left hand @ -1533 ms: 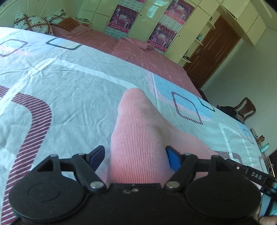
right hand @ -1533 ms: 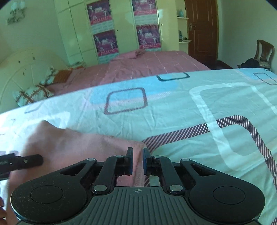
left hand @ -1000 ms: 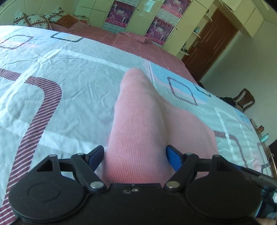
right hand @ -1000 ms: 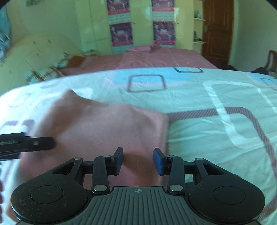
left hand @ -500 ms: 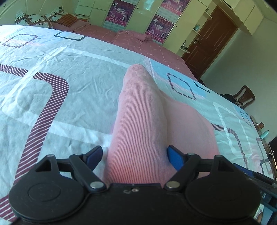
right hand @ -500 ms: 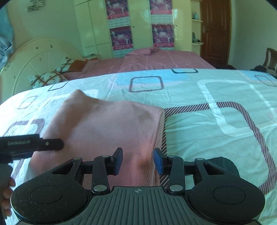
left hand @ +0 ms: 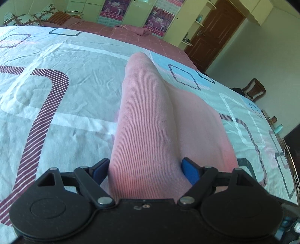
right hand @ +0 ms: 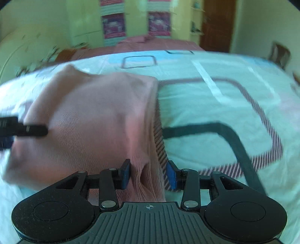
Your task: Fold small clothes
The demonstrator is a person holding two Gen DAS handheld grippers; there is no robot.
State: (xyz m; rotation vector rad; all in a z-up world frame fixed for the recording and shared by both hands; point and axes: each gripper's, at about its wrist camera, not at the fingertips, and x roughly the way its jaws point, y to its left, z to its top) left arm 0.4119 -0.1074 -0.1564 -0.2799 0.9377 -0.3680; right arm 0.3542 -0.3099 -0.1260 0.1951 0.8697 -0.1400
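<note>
A pink ribbed garment (left hand: pixel 150 122) lies folded on the patterned bedsheet (left hand: pixel 56 93). In the left wrist view my left gripper (left hand: pixel 145 171) is open, its blue pads on either side of a raised fold of the cloth. In the right wrist view, which is blurred, the garment (right hand: pixel 93 116) fills the left half. My right gripper (right hand: pixel 148 175) is open, its pads astride the garment's near right corner. The left gripper's black finger (right hand: pixel 28 129) shows at the garment's left edge.
The bed's white, blue and maroon-striped sheet (right hand: pixel 225 112) stretches to the right. A pink bedspread (left hand: pixel 131 33), pillows (left hand: pixel 22 18), yellow wardrobes with posters (left hand: pixel 112 9), a brown door (left hand: pixel 211 30) and a wooden chair (left hand: pixel 253 90) lie beyond.
My right gripper let go of the garment's corner, opened, and has now moved down around that corner. The left gripper has stayed open around the fold, shifting only slightly.
</note>
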